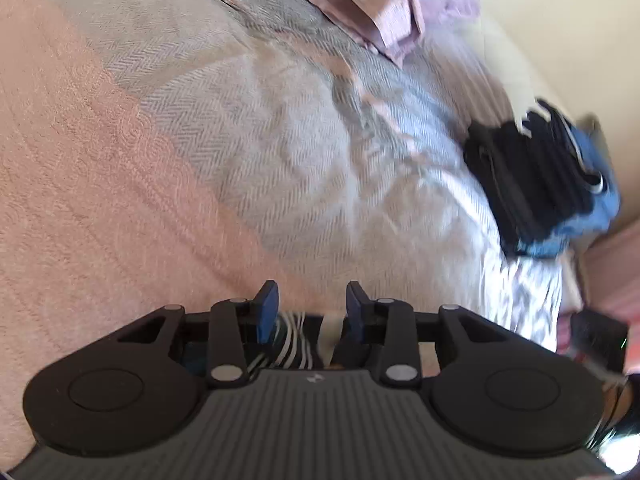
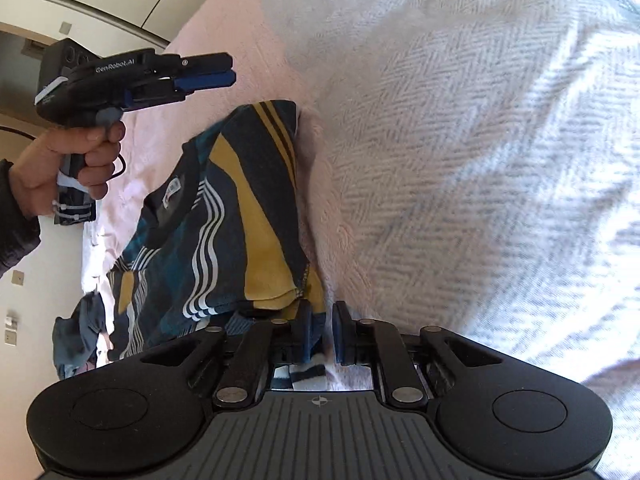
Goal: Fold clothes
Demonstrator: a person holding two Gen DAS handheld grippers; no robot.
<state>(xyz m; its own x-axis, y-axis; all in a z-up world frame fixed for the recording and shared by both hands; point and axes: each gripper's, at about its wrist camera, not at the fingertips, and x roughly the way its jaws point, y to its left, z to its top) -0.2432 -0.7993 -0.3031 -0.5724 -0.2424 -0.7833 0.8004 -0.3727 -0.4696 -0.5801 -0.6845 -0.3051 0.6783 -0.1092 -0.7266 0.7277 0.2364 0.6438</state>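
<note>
I am holding the left gripper (image 2: 230, 68) above the striped shirt (image 2: 224, 216), its fingers spread partway and gripping nothing. The shirt is lying on the pink bedspread (image 2: 248, 20), beside the herringbone blanket (image 2: 460, 140). The right gripper (image 2: 322, 330) is hanging at the shirt's hem, fingers narrowly parted; whether they are touching cloth, I cannot tell.

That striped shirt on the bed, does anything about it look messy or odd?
Yes. The striped shirt lies crumpled on the pink bedspread, its sleeve bunched up rather than spread flat. A dark and blue pile of clothes also sits loosely heaped.
</note>
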